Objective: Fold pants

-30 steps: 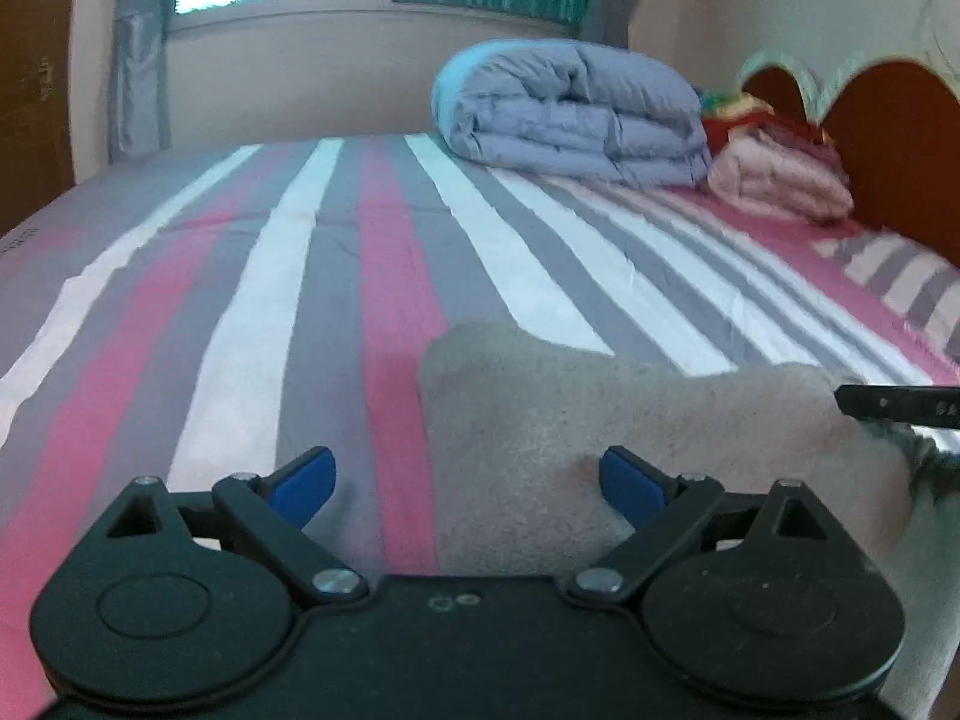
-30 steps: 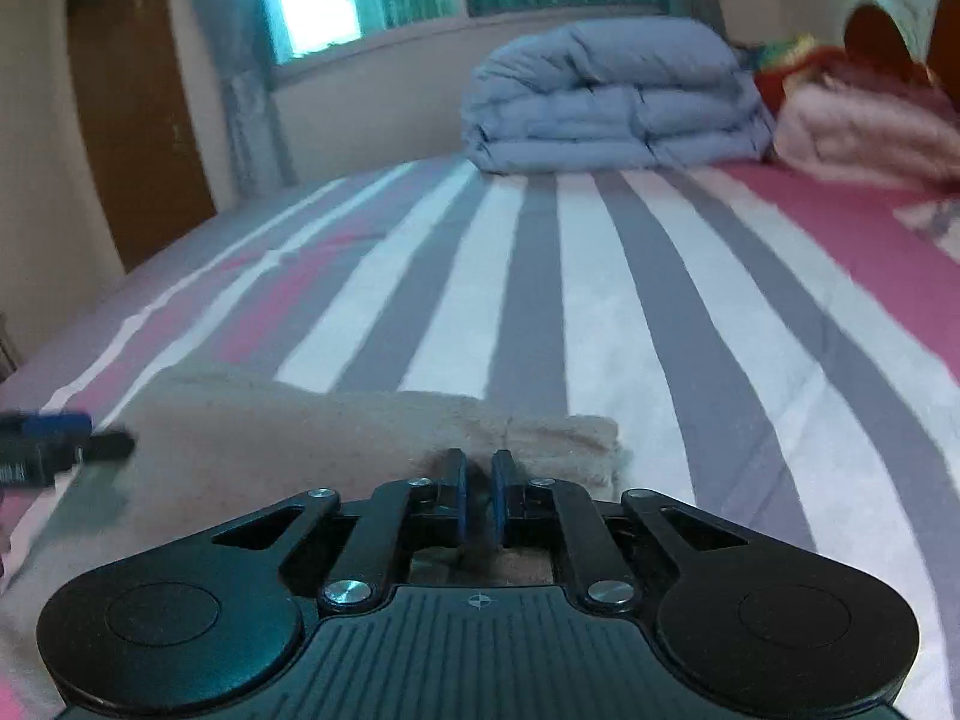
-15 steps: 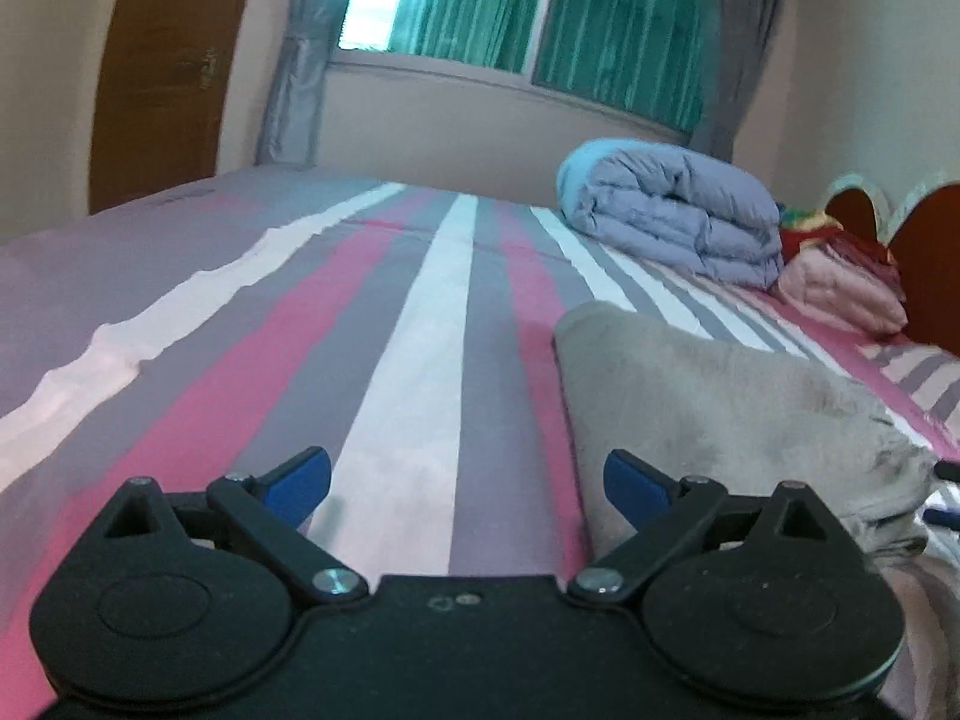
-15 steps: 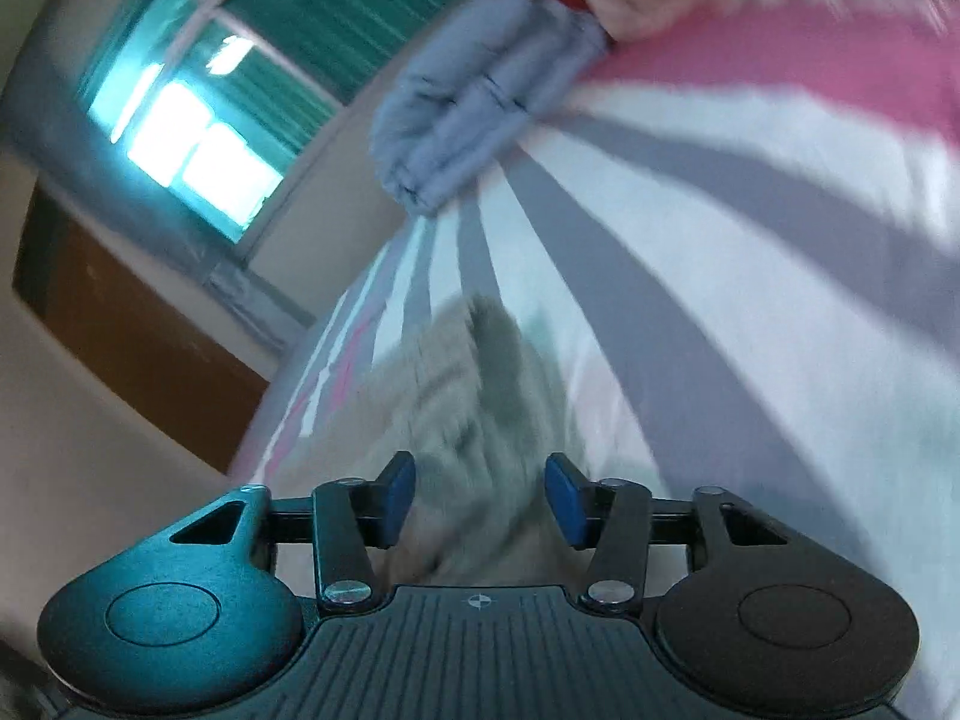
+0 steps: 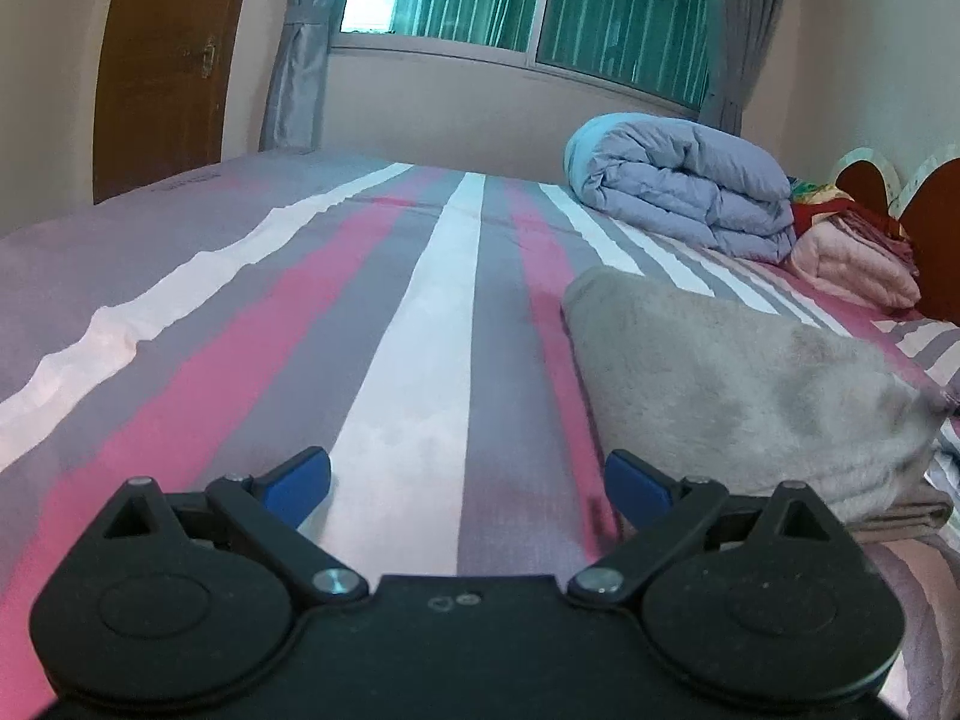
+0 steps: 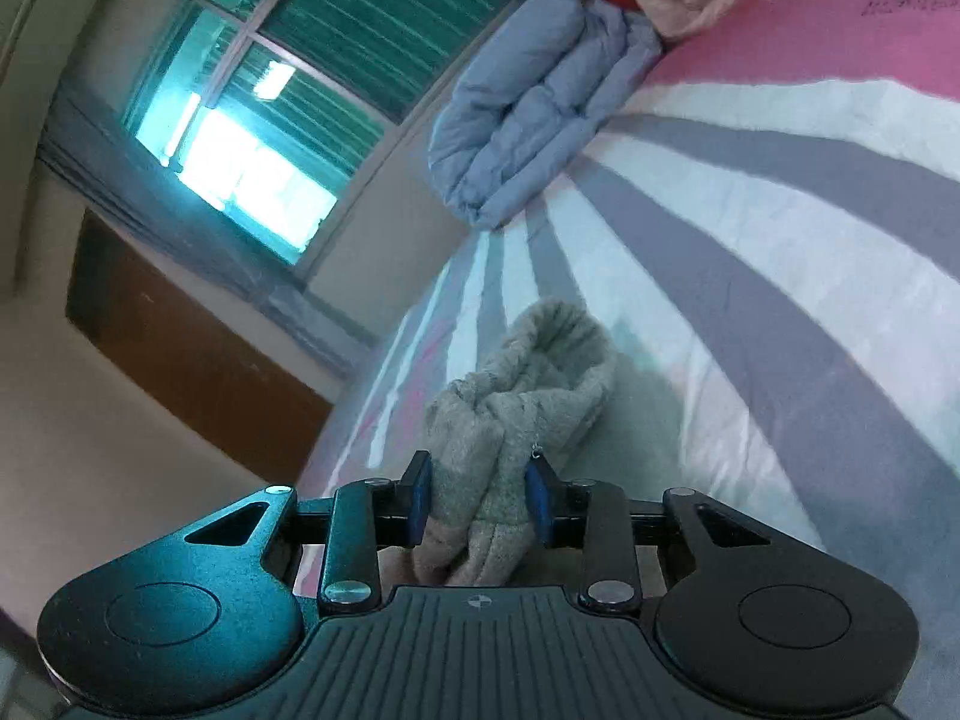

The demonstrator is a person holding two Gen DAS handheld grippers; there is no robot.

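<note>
The folded grey fleece pants (image 5: 750, 396) lie on the striped bed, to the right in the left wrist view. My left gripper (image 5: 468, 483) is open and empty over the bedsheet, just left of the pants. In the right wrist view, tilted sideways, my right gripper (image 6: 480, 501) has its blue pads on both sides of the thick stack of the pants (image 6: 522, 402), closed against the fabric.
A rolled blue-grey duvet (image 5: 678, 186) and a pink folded blanket (image 5: 852, 264) lie at the far end of the bed by the red headboard (image 5: 936, 228). A window with green curtains (image 5: 540, 12) and a brown door (image 5: 162, 60) stand behind the bed.
My left gripper pulled back to the left off the pants and stayed open. My right gripper rolled sideways, opened, then closed around the thick folded stack.
</note>
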